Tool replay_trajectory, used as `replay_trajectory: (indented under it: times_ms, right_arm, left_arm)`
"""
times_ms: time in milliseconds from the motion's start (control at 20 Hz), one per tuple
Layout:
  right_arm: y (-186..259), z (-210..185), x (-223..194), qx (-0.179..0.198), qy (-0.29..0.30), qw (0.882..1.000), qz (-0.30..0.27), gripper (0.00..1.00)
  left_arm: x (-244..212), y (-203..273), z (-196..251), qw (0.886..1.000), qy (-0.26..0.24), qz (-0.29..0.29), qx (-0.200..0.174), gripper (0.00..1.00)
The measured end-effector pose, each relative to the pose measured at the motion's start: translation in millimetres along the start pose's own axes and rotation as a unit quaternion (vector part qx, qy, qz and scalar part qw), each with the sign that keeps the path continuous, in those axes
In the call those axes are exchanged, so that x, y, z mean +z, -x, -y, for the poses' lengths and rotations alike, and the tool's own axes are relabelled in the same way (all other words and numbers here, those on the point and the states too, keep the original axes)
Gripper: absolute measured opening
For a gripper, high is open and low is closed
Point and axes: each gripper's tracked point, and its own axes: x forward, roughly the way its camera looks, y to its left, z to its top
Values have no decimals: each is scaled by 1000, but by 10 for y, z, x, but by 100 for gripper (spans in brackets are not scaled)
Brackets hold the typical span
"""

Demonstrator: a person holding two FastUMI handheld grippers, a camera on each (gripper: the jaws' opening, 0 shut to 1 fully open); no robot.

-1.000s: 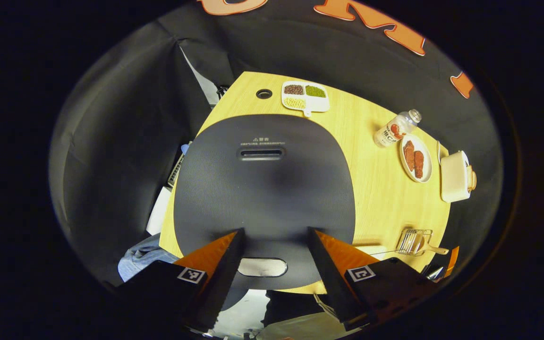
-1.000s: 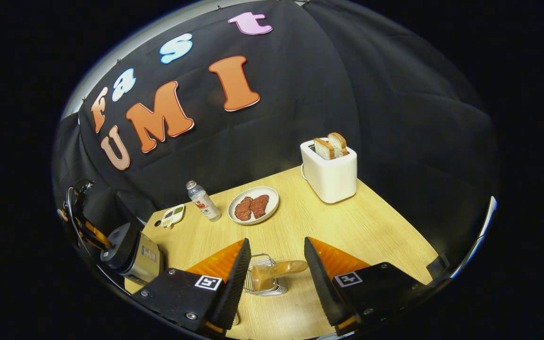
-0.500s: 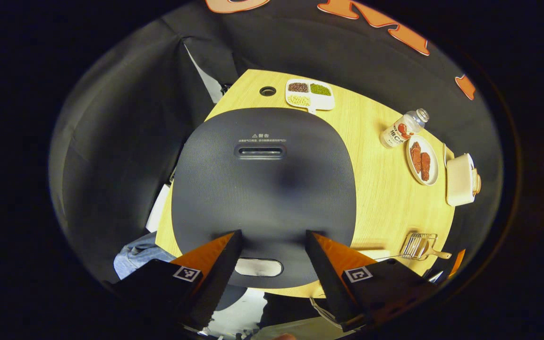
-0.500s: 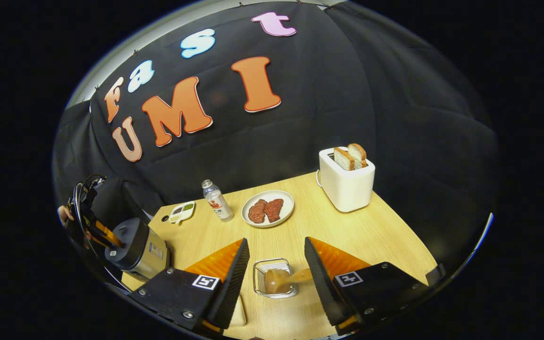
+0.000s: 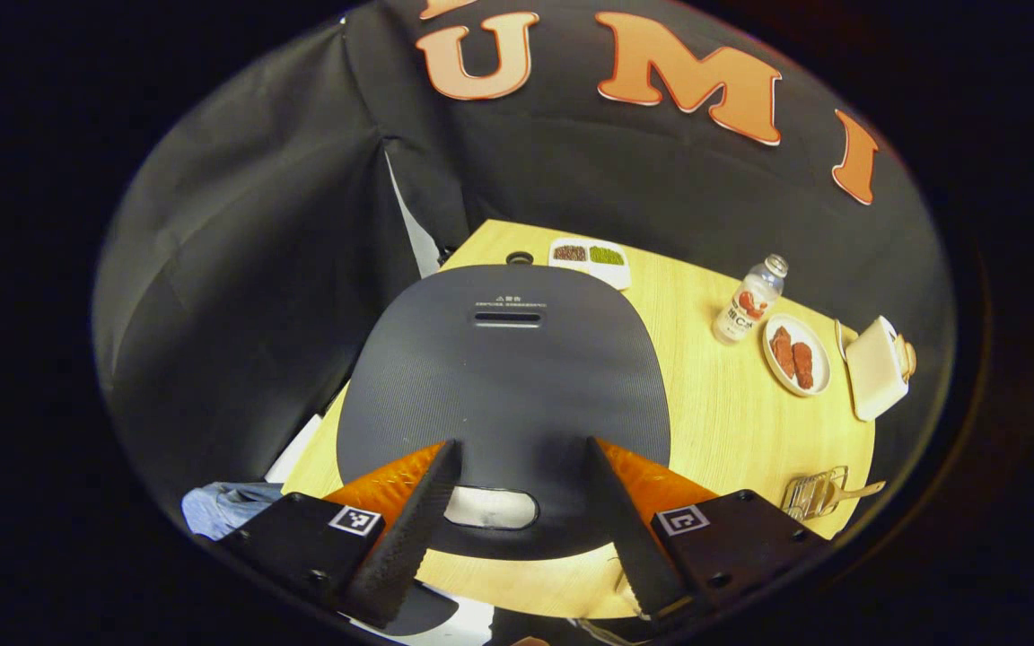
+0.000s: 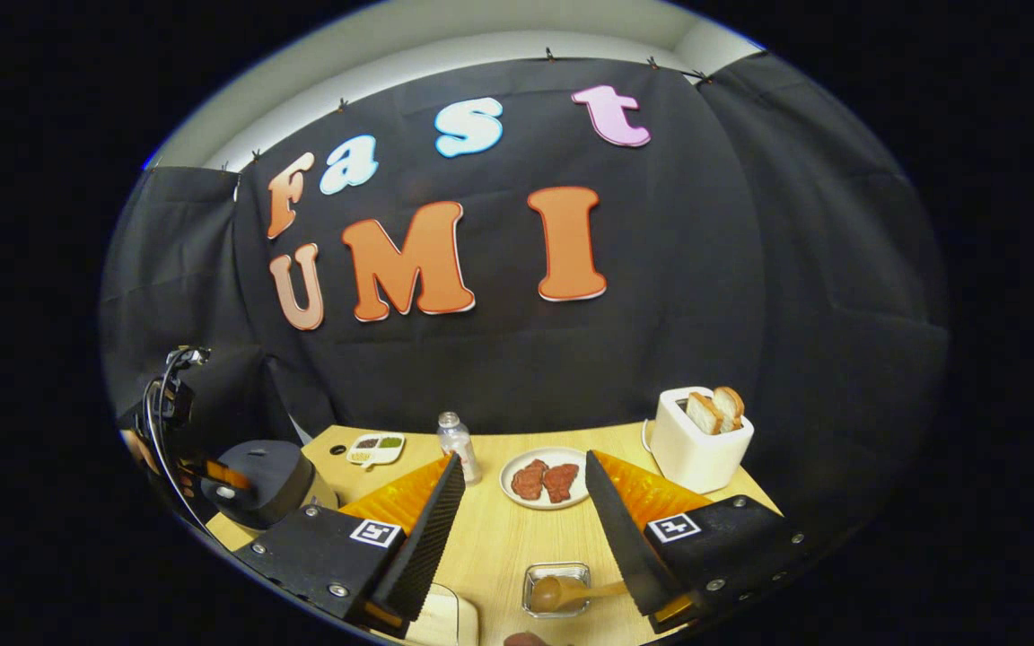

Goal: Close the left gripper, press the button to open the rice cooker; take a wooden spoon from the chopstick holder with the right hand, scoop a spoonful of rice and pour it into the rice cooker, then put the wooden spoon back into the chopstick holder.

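In the left gripper view the left claw (image 5: 517, 489) hangs over the rice cooker (image 5: 503, 395), its two fingers spread apart with nothing between them. The fingers are black wedges with toothed inner edges and ribbed orange outer faces. Between the fingertips lies the cooker's button (image 5: 490, 508), a pale, rounded oblong set near the front edge of the lid. The lid is shut: a broad rounded square of dark, finely ribbed material, with a narrow slot toward its far edge. The cooker stands on a light wood-grain worktop (image 5: 714, 422). Off to the right of the claw, near the worktop's edge, sits the chopstick holder (image 5: 811, 493), a small wire basket, with the wooden spoon (image 5: 854, 492) lying in it, its handle pointing away to the right.

In the right gripper view the right claw (image 6: 521, 529) is likewise open and empty (same toothed black and ribbed orange build). Below and between its fingers sits the chopstick holder (image 6: 557, 588), and the wooden spoon (image 6: 571, 592) lies roughly level across it, rounded bowl to the left, handle running right toward the right finger. The rice cooker (image 6: 257, 480) stands far to the left, with the left claw (image 6: 221, 471) above it.
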Motion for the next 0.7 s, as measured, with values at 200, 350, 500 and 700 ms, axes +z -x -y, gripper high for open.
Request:
replay_trajectory:
  times_ms: [200, 350, 500, 700]
  right_arm:
    - [79, -181, 395, 20, 22, 997, 67, 85]
    - [181, -258, 683, 21, 36, 992, 123, 85]
    - [323, -404, 876, 38, 29, 987, 156, 84]
    - [362, -484, 887, 51, 6, 987, 152, 84]
  left_arm:
    - [431, 379, -90, 992, -3, 128, 19, 94]
    - [821, 951, 86, 969, -28, 245, 8, 94]
    - [1037, 1563, 367, 937, -50, 345, -19, 96]
    - [1127, 2158, 592, 905, -52, 417, -64, 97]
